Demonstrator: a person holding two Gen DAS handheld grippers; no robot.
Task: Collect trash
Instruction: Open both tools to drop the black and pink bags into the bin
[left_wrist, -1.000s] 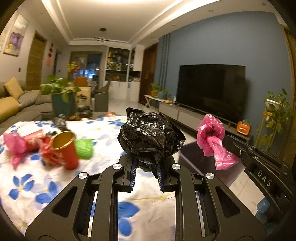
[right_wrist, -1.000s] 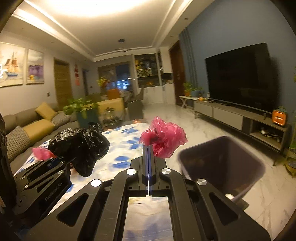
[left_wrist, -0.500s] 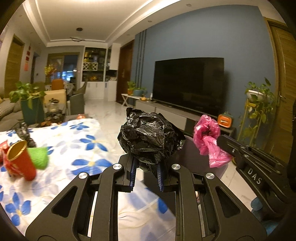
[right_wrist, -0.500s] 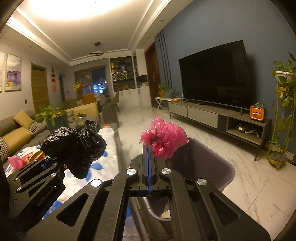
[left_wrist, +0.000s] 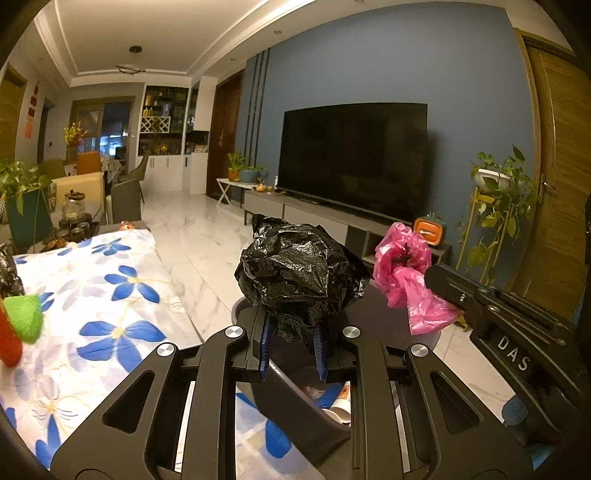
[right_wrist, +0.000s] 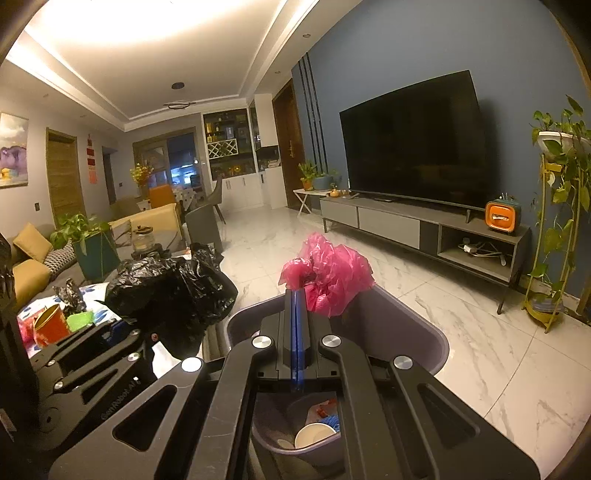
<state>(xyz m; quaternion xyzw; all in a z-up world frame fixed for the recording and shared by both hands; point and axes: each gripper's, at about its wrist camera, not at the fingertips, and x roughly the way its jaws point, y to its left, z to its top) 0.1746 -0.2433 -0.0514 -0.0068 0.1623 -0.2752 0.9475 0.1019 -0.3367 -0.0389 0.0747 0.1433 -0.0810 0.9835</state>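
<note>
risk sits in the drop: the left gripper (left_wrist: 291, 349) pinches a crumpled black bag (left_wrist: 299, 275) near the bin's (right_wrist: 424, 325) table-side rim, so it may snag or fall outside. the right gripper (right_wrist: 297, 343), fingers clamped on a pink bag (right_wrist: 332, 277), hangs over the bin's middle; clinging film could stick.

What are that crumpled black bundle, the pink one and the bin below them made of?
Black bag: thin glossy plastic film, judging by its sharp shiny creases. Pink bag: thin, slightly see-through plastic film, crinkled. Trash bin: probably moulded plastic, with smooth matte grey-purple walls and a rounded rim.
</note>
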